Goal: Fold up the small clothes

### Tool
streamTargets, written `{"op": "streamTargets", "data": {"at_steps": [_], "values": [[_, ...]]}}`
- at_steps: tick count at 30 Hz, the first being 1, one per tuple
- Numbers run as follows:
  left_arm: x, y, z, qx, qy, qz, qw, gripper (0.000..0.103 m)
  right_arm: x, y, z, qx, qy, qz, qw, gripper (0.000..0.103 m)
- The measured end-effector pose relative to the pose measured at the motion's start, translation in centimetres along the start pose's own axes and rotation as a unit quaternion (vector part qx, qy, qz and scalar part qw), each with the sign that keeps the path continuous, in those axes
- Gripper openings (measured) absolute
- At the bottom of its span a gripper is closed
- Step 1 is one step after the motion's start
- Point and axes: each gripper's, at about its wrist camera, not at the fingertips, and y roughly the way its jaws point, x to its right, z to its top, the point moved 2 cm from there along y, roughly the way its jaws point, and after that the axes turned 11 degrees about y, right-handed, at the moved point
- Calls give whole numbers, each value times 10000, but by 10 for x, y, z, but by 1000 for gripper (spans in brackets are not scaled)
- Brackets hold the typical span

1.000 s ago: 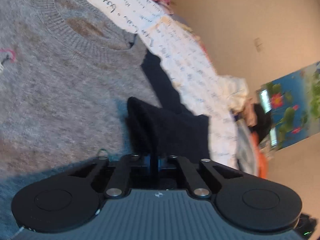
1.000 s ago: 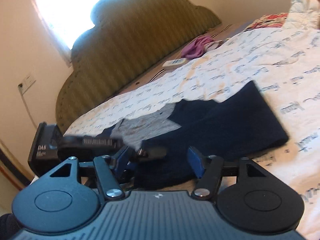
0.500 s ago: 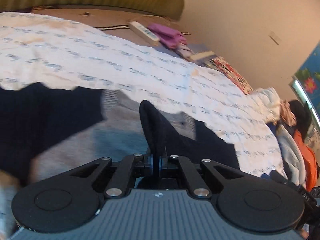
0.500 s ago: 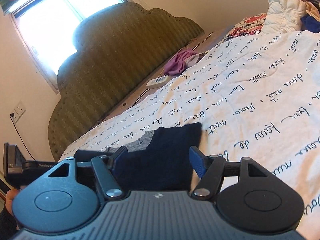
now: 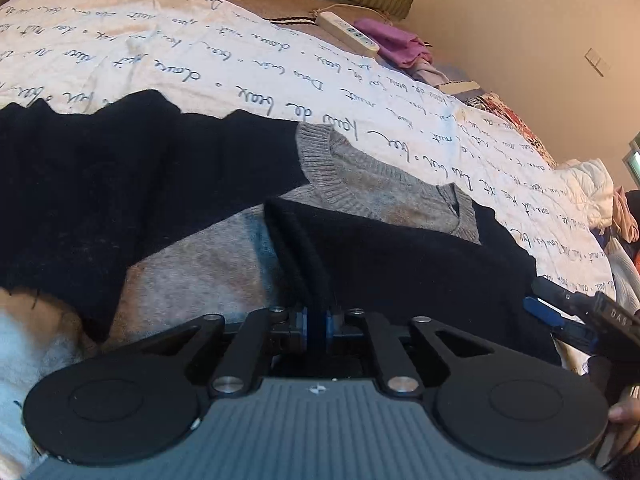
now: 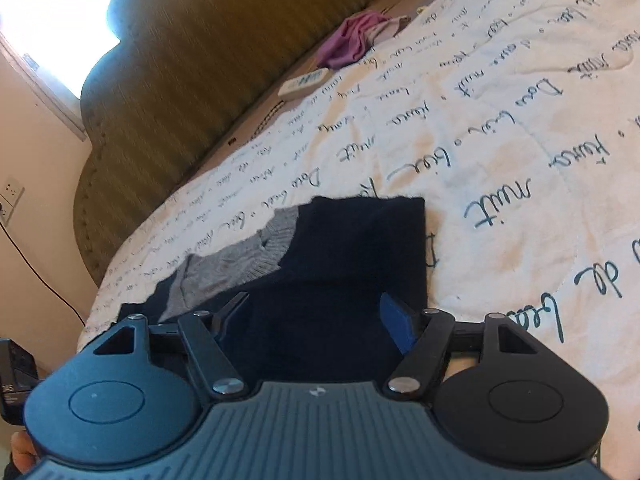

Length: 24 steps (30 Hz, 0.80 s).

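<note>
Nearest to you: your left gripper (image 5: pixel 316 322) has the navy sleeve cuff (image 5: pixel 298 248) standing as a ridge between its blue pads. The jaws have just been opening a little, but the gap is narrow and the fabric still fills it, so it reads as pinched.

Your right gripper (image 6: pixel 316 320) is wide open, jaws either side of the other navy sleeve (image 6: pixel 360 248), pads not pressing it. In the left view it sits at the sweater's right edge.

The sweater (image 5: pixel 224 264) lies flat on the bedspread (image 6: pixel 500 152), grey body, navy sleeves, grey ribbed collar (image 5: pixel 340 176) towards the headboard (image 6: pixel 208 64).

- Edges: the right sleeve's far end is square and lies just beside bare bedspread; its right edge is straight.
- Room: open bedspread to the right of that sleeve and beyond the collar.
- Far side: a white power strip (image 5: pixel 348 34) and a purple cloth (image 5: pixel 396 46) lie near the headboard, well apart from the sweater.
- Far right: a pile of clothes (image 5: pixel 592 192) at the bedspread's edge.

Versus a second ago:
- The left view was close over the grey chest; now it shows the whole collar and both sleeves.
- The left jaws were shut tight on the cuff then.
- The right sleeve lay stretched out across the bedspread; now it lies folded in, running from your right jaws towards the collar.
</note>
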Motion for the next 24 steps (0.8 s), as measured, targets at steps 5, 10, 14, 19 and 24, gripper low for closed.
{"op": "streamTargets", "data": {"at_steps": [5,10,14,19,24], "values": [[12,-58,11,994,235,682,9924,18,7,-4,-15,388,-358,297,9982,70],[56,-51,10,1264,932,415,9867,46,3,-4,-19,504,-553,213,9970,70],[70,4,-5,745,1313,858,9848,45,7,-5,-18,515,-425,326,9972,70],[65,18,-24,1061,1501,961,9782,47,6,-6,-19,529,-491,287,9970,70],[49,-8,-16,1056,1235,576,9850,47,8,-7,-18,526,-405,367,9971,70]]}}
